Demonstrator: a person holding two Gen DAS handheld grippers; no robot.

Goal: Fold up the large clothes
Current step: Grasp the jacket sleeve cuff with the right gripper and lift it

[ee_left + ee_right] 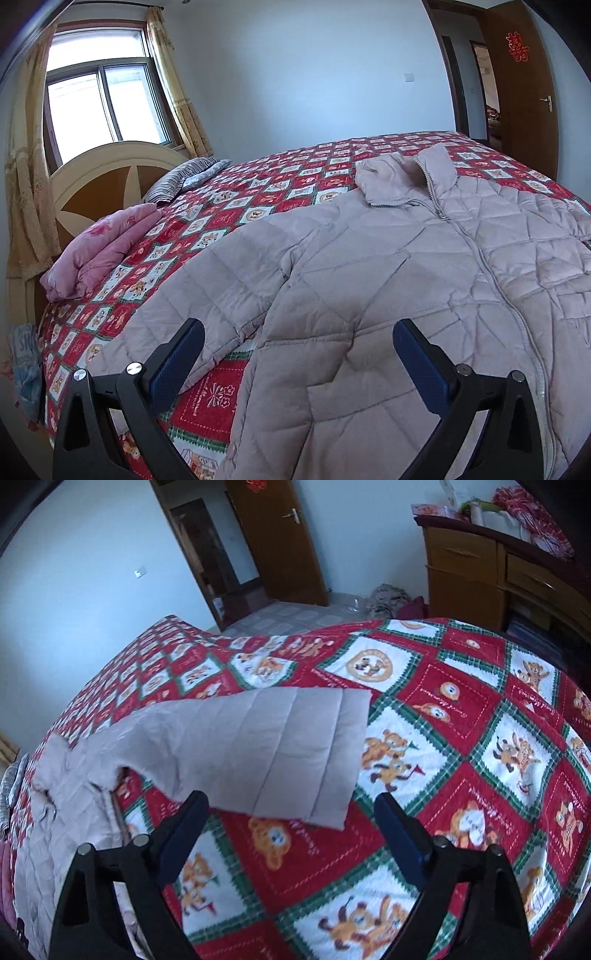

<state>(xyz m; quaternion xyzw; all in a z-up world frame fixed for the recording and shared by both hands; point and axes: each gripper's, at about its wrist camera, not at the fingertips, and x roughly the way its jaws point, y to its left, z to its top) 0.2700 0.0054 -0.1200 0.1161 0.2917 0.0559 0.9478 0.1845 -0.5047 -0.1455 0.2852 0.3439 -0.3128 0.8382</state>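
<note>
The left gripper [297,354] stands wide apart with nothing between its blue pads [177,363], poised over the lower front of the jacket [388,288]. The right gripper [291,834] is just as wide and also holds nothing; it hangs over the bedspread [461,738], with the cuff end of one sleeve [280,753] just ahead of its fingertips.

The jacket is a pale pink quilted coat lying face up on the bedspread [207,221], zipped most of the way, its collar [399,173] pointing away from the left camera. One sleeve [207,288] runs out from the jacket toward the near bed edge on the left camera's side. In the right view the other sleeve stretches out flat from the body, its square cuff lying on the bedspread well away from the jacket's torso.

Beyond the jacket, toward the headboard [110,181], a folded pink quilt [103,251] rests on the bedspread, and a striped pillow [184,177] lies just past it, near the headboard. A window [103,107] with curtains stands behind the headboard. On the far side of the jacket from the headboard a brown door [284,542] stands open, and a wooden dresser [480,576] sits past the bed corner.
</note>
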